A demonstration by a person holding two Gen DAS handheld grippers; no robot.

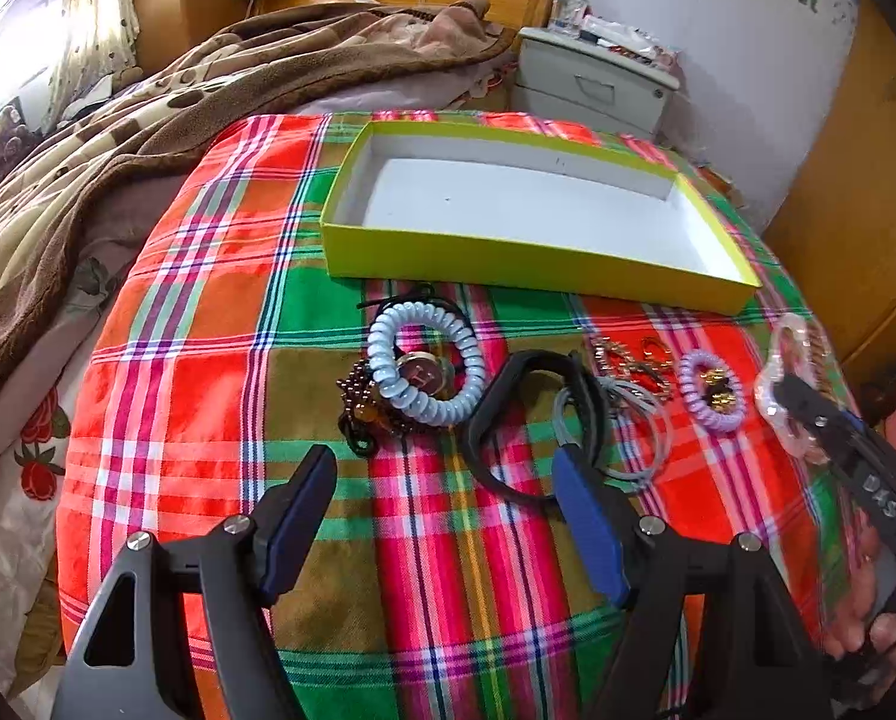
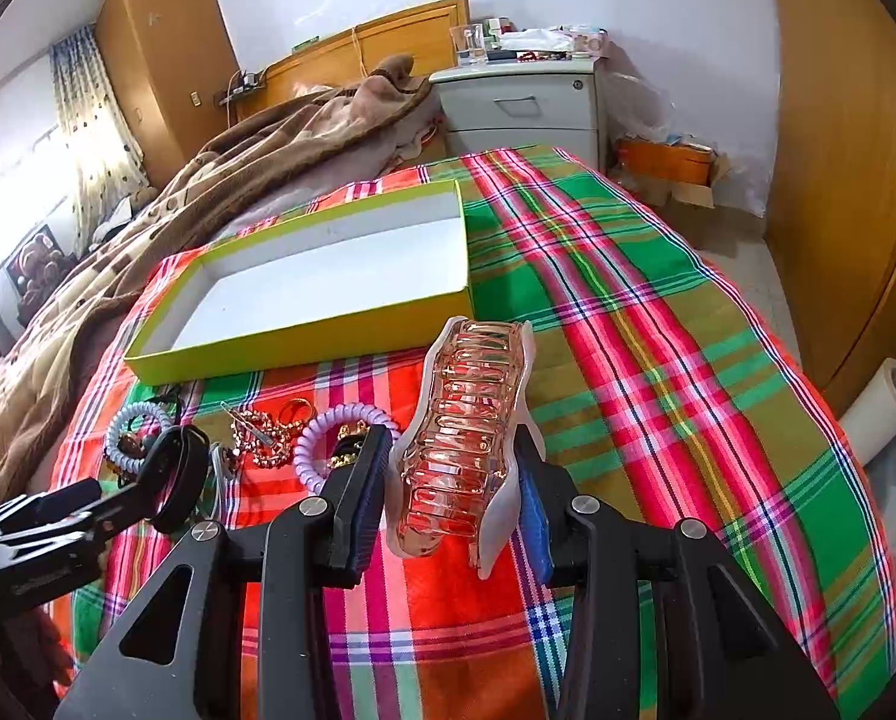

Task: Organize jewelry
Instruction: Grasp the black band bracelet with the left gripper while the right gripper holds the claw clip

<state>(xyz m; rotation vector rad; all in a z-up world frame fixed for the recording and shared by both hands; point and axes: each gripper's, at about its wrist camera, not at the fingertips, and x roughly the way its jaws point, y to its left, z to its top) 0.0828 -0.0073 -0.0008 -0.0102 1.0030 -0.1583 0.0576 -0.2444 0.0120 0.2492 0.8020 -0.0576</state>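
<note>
— What colours do you get from my feeds?

— I see a plaid cloth (image 1: 219, 324) in red, green, olive and pink, a lime-yellow box (image 1: 508, 264) with a white inside, and a pale blue coil band (image 1: 426, 363).

— And my right tool (image 2: 451, 489)?

— Black, blue pads (image 2: 535, 516), around a clear pink claw clip (image 2: 466, 438). I see a lilac coil (image 2: 327, 444) beside it.

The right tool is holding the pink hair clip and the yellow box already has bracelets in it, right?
Not quite. The right tool does hold the pink hair clip, but the yellow box has nothing in it: the right wrist view shows only its bare white bottom. The bracelets lie on the cloth in front of the box.
</note>
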